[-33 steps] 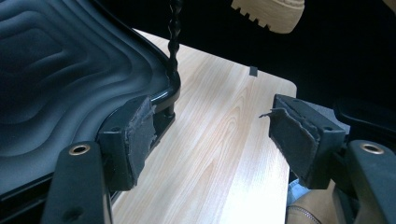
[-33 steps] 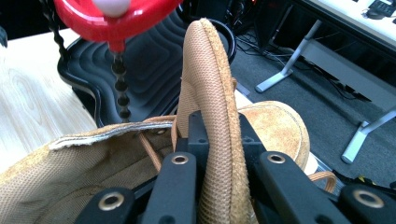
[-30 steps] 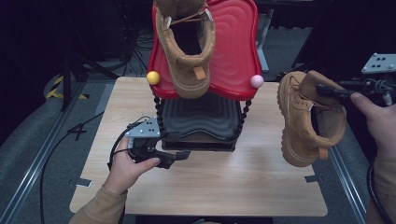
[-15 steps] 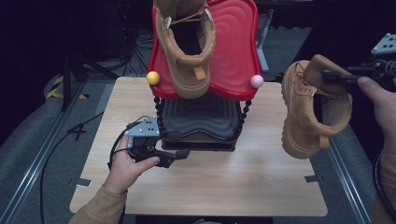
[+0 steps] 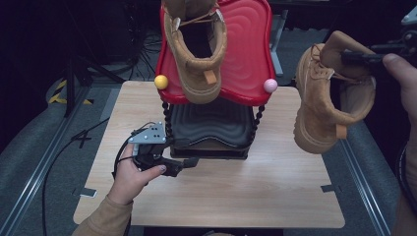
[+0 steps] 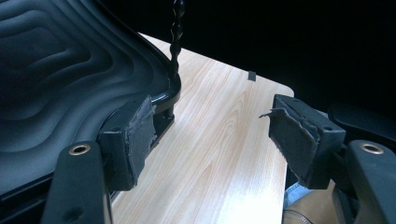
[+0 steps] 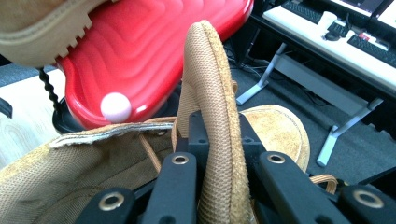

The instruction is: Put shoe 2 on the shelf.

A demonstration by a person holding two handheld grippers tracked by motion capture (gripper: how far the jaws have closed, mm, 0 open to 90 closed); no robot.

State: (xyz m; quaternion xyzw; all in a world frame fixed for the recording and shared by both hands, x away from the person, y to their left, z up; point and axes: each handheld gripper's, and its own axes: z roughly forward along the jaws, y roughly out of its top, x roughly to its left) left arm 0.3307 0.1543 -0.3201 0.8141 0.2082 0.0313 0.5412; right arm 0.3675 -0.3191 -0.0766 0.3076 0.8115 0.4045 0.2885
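Right tongs (image 5: 361, 57) pinch the second boot's (image 5: 330, 105) collar, dangling it off the table's (image 5: 275, 206) three o'clock edge; left tongs (image 5: 189, 162) gape empty; next, I reckon, onto the red tray (image 5: 248, 59).

High view sat above my side of table (image 5: 216, 196), faced forward and down — took in whole top, red tray (image 5: 246, 59), my forearms from bottom edge. Left gripper view rode low, very near, looked along jaws across table (image 6: 219, 154) past black tray (image 6: 70, 70). Right gripper view rode close behind boot tongue (image 7: 215, 93), faced red tray (image 7: 154, 51) — shared with high view.
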